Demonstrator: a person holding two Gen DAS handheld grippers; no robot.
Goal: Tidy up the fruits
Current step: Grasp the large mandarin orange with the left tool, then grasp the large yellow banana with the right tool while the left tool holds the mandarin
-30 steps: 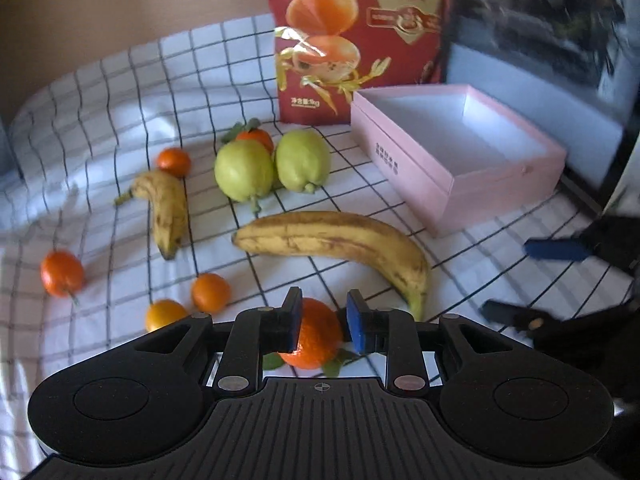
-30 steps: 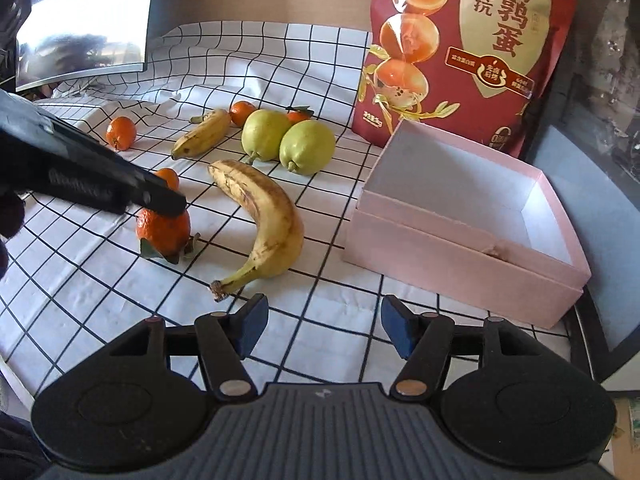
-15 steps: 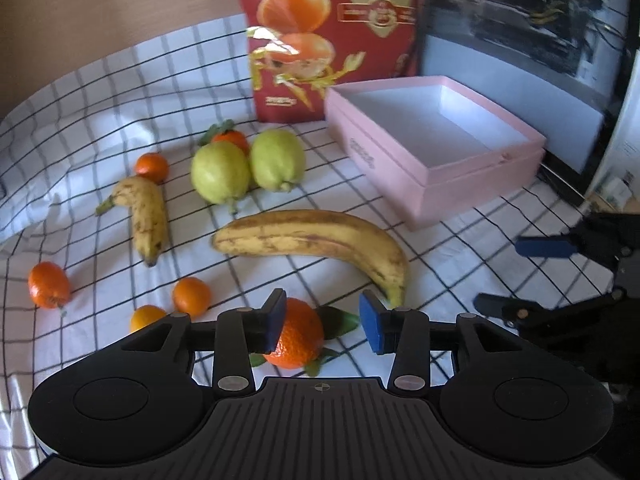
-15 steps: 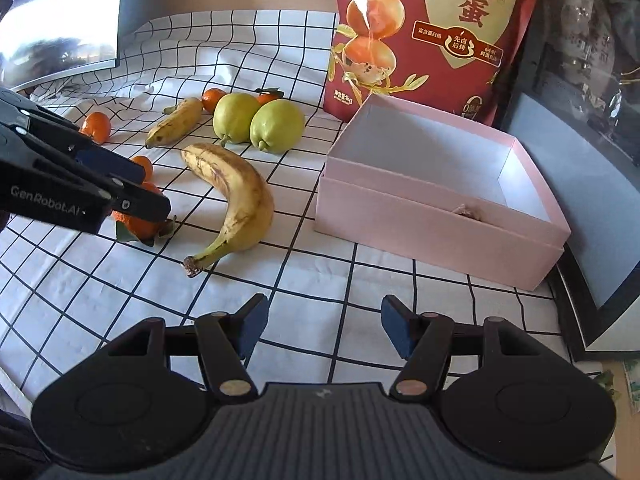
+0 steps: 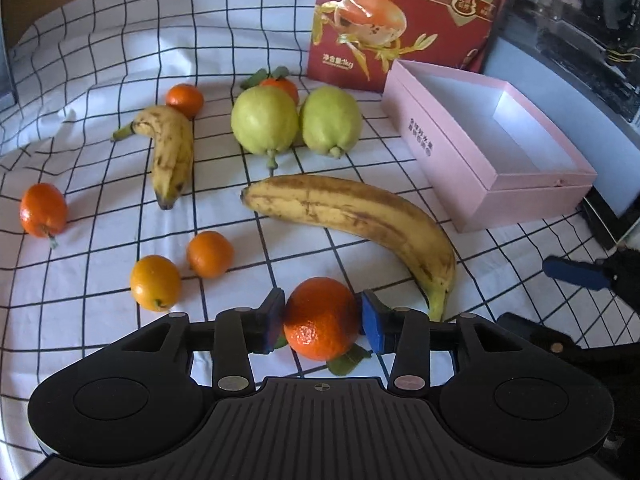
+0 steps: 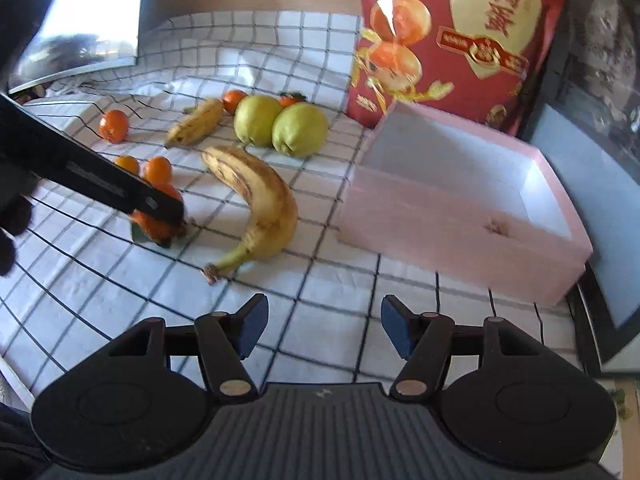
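Left wrist view has the left gripper (image 5: 322, 320) pinching the leafy orange (image 5: 321, 317) low by the big banana (image 5: 360, 224), right gripper (image 6: 322, 328) spread and idle, and that round skin could squirt free before reaching the pink box (image 5: 472, 152).

L gripper (image 5: 322, 316) jaws, open 0.5 s ago, now tight on leafy tangerine (image 5: 321, 318).

The red bag (image 5: 404, 20) standing at the far side of the checked cloth carries the readable print. Near its lower left corner sits a small white line, "净含量:1kg". Large gold characters on its upper panel read "鹌鹑蛋" in the right wrist view. The pink box (image 5: 452, 168) on the right bears small dark characters on its near side wall, too small to make out.
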